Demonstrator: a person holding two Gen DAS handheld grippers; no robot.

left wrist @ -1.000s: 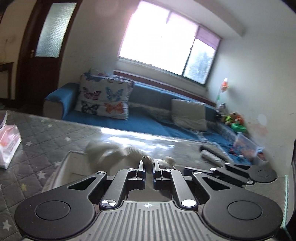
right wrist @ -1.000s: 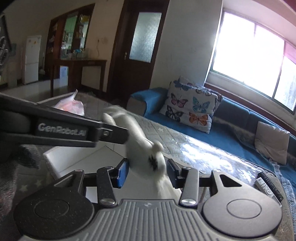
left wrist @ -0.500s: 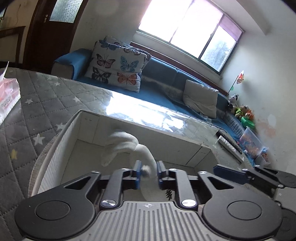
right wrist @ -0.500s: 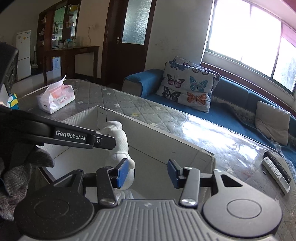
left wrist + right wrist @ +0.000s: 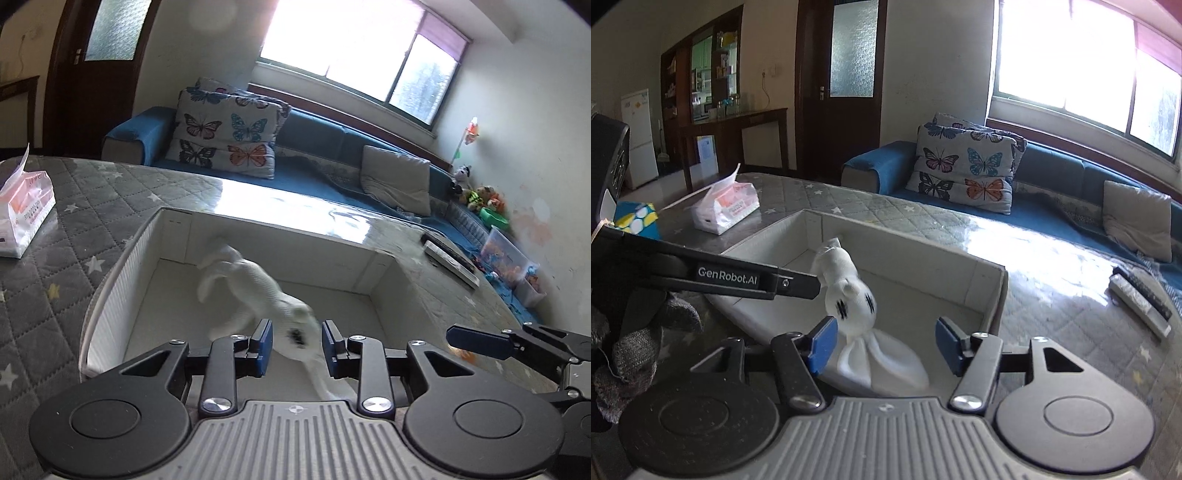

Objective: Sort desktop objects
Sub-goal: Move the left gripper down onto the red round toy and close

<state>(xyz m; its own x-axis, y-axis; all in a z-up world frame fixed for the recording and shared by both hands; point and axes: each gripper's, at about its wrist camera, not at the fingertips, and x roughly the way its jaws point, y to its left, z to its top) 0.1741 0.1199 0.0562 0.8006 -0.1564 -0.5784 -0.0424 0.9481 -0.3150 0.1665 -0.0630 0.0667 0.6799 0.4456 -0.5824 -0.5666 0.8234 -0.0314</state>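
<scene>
A: The sock (image 5: 846,284) between the blue pads (image 5: 823,339) is white with small black marks; the box (image 5: 110,295) around it is off-white.

B: Beyond the tongs, the table cover (image 5: 74,199) is grey, quilted, with pale stars. Farther back, the sofa (image 5: 1071,177) is blue, and its cushion (image 5: 964,173) shows coloured butterflies.

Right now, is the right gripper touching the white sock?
Cannot tell. Right wrist view: right gripper opening; its left pad overlaps the white sock, right pad clear.
</scene>
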